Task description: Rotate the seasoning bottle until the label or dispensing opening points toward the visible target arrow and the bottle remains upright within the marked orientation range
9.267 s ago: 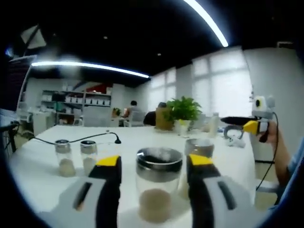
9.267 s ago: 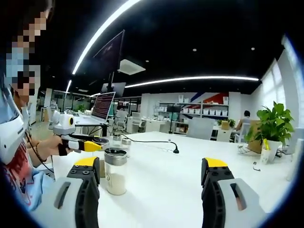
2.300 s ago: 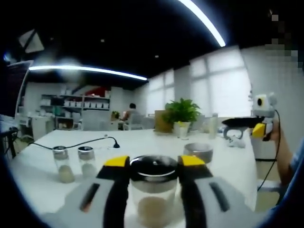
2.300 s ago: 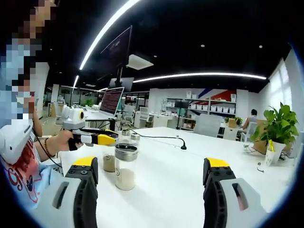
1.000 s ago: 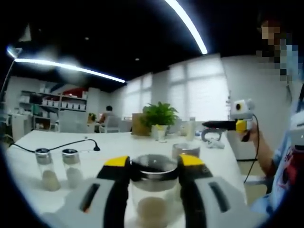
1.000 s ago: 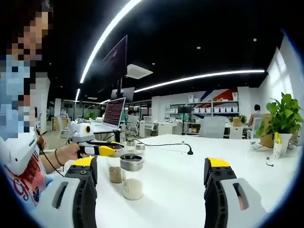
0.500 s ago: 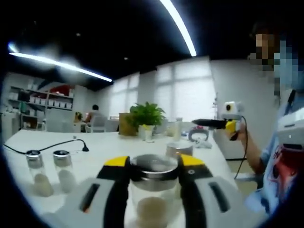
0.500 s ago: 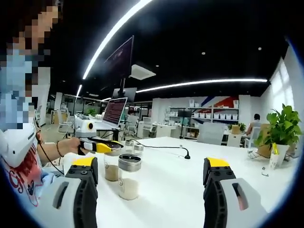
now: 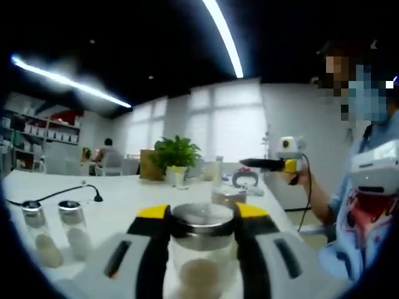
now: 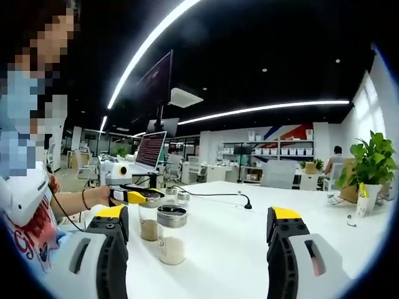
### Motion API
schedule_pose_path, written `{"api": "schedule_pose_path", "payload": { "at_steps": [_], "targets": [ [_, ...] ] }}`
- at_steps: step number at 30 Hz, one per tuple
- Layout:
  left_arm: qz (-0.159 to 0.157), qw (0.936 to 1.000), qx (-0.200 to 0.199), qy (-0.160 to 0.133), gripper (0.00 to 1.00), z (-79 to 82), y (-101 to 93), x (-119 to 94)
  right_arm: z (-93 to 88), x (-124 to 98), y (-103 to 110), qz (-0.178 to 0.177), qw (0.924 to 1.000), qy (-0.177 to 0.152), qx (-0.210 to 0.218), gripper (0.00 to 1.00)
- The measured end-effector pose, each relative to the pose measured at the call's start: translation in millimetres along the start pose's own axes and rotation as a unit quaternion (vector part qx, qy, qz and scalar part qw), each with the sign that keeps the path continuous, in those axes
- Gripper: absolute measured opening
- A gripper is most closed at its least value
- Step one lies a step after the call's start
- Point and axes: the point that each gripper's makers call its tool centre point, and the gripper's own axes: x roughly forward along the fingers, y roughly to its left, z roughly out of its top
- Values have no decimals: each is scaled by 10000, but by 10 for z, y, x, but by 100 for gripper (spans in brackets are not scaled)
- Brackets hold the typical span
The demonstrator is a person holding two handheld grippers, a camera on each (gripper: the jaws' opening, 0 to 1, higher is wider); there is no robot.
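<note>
Left gripper view: The left gripper [image 9: 201,224] stands with its two jaws, black with yellow tips, pressed against both sides of the seasoning bottle [image 9: 201,252], clamping it just under the cap. The bottle is a clear glass cylinder with a brushed metal cap, standing upright on the white table [image 9: 124,199]. A pale, granular powder fills its lower part. Directly behind it, partly hidden, stands a second metal-capped jar [image 9: 228,197]. To the left, near the table edge, two small shakers [image 9: 55,232] stand side by side, each of clear glass with a metal cap and pale contents. A black cable [image 9: 53,195] runs across the tabletop behind them. A potted plant [image 9: 176,156] with green leaves stands at the far side. On the right, the right gripper [image 9: 249,163] is held in a person's hand [image 9: 298,179], well apart from the bottle.

Right gripper view: The right gripper [image 10: 201,233] has its jaws spread wide with nothing between them. The seasoning bottle [image 10: 171,235] stands upright on the smooth white table [image 10: 230,237], to the left of centre, with pale powder in its lower part. Just behind it, a jar [image 10: 148,221] holds a tan powder. The left gripper [image 10: 144,198] reaches in from the left beside these two containers; from this angle its grip cannot be told. A laptop [image 10: 148,149] with a lit screen stands further back.
</note>
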Motion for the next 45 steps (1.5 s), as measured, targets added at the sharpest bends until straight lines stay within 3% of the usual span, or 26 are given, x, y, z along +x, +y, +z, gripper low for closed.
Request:
{"api": "schedule_pose_path", "payload": {
  "at_steps": [22, 45],
  "targets": [
    [-854, 9962, -165, -53, 42, -13, -54, 74, -68, 14, 5, 31, 9999, 168, 22, 94],
    [-1154, 9930, -189, -181, 41, -4, -152, 91, -86, 12, -6, 15, 9997, 234, -27, 93]
  ]
}}
